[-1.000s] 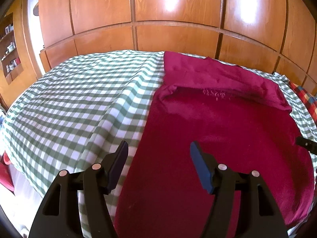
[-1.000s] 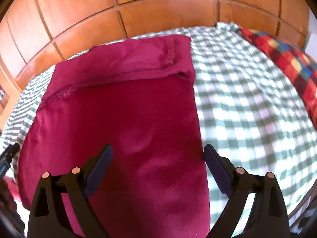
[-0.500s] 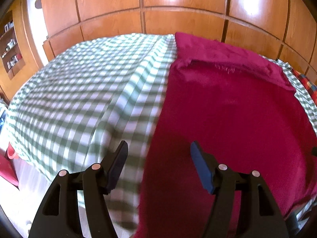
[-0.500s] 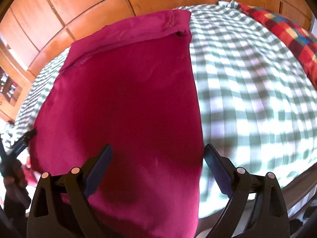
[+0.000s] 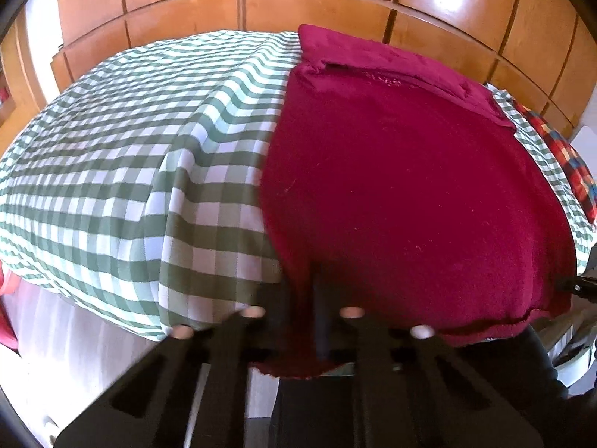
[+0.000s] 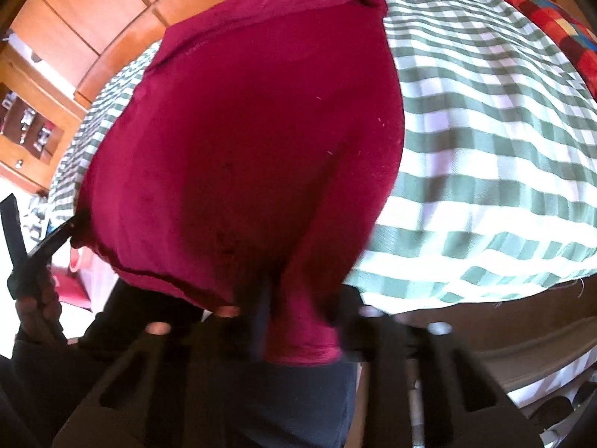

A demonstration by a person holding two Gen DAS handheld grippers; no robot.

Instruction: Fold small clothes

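Observation:
A dark red garment [image 5: 410, 186] lies flat on the green-and-white checked bed cover [image 5: 130, 149], its far end folded over. My left gripper [image 5: 304, 321] is shut on the garment's near left corner at the bed's front edge. In the right wrist view my right gripper [image 6: 298, 332] is shut on the near right corner of the same garment [image 6: 253, 130], with cloth bunched between its jaws. The left gripper [image 6: 56, 239] also shows there at the far left, at the other corner. The fingertips are hidden by the cloth.
Wooden panelled doors [image 5: 335, 3] stand behind the bed. A red multicoloured checked cloth [image 6: 541, 11] lies at the bed's far right. A wooden shelf unit [image 6: 30, 127] stands at the left. The bed's front edge [image 6: 485, 287] drops off just before the grippers.
Both grippers dropped to the garment's near edge and closed, from open above the cloth to shut on its two near corners.

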